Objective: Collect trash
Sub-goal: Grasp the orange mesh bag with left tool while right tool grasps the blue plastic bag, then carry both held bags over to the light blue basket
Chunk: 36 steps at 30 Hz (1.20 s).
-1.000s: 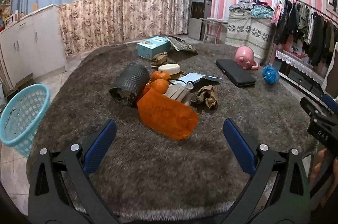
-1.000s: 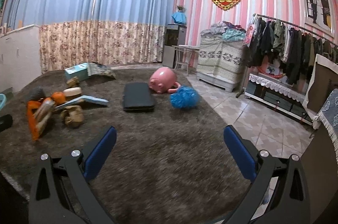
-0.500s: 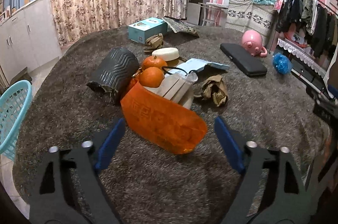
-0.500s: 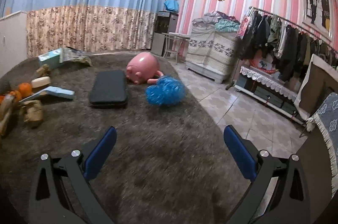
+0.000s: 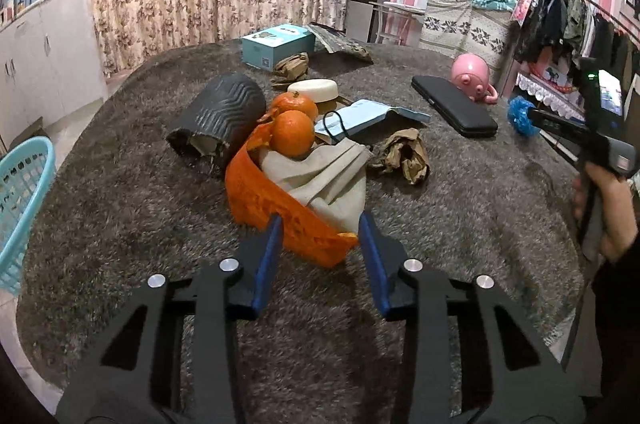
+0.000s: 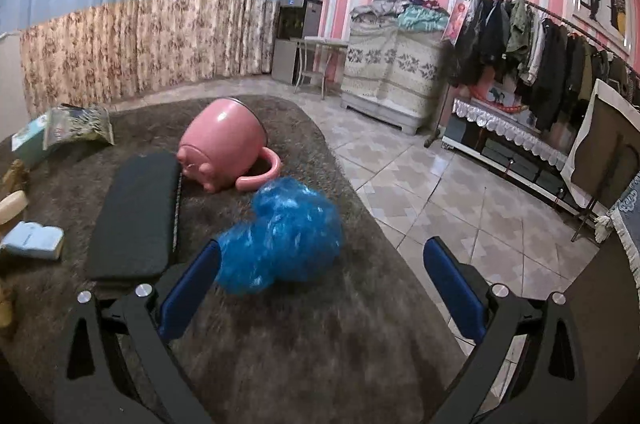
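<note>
An orange plastic bag (image 5: 272, 199) lies on the grey shag rug (image 5: 120, 207), with a beige bag (image 5: 324, 175) and two oranges (image 5: 294, 131) at its mouth. My left gripper (image 5: 320, 228) is closing, its blue pads on either side of the orange bag's near corner, the right pad just clear of it. A crumpled blue plastic wad (image 6: 288, 232) sits near the rug's right edge. My right gripper (image 6: 322, 248) stands open around its near side, the left finger close beside it. A crumpled brown paper (image 5: 404, 155) lies right of the bags.
A teal basket (image 5: 20, 191) stands off the rug at the left. On the rug are a dark ribbed cylinder (image 5: 220, 115), a black case (image 6: 132, 216), a pink pig mug (image 6: 224, 147), a teal box (image 5: 276, 43) and a white tin (image 5: 314, 89). A hand (image 5: 608, 199) holds the right gripper.
The left gripper came down to the orange bag and its jaws narrowed around the bag's corner. The right gripper swept across the rug to the blue plastic wad, which now sits between its fingers.
</note>
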Each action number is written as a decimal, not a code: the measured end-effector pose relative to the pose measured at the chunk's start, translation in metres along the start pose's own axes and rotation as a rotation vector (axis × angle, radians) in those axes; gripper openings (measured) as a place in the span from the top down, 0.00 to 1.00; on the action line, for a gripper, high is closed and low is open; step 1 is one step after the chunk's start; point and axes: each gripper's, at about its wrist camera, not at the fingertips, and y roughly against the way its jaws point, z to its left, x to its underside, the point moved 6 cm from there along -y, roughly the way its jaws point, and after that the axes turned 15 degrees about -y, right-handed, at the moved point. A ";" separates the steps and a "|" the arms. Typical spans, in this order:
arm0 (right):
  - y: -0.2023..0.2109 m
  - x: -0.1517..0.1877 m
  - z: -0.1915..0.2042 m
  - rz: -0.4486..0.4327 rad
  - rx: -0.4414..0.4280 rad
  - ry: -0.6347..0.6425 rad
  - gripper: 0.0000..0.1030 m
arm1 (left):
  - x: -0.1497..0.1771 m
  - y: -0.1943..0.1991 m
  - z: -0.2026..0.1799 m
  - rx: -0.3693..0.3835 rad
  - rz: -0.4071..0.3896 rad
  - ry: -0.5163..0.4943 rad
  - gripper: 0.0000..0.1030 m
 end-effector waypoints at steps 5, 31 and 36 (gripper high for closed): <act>-0.034 0.003 0.015 0.104 -0.032 0.038 0.45 | 0.006 -0.005 0.013 0.014 0.030 0.052 0.77; 0.098 0.031 0.047 0.036 -0.308 0.079 0.76 | -0.018 0.075 0.063 -0.091 -0.110 0.066 0.94; 0.128 0.026 0.071 0.013 -0.380 0.088 0.76 | -0.033 0.100 0.074 -0.125 -0.156 0.057 0.94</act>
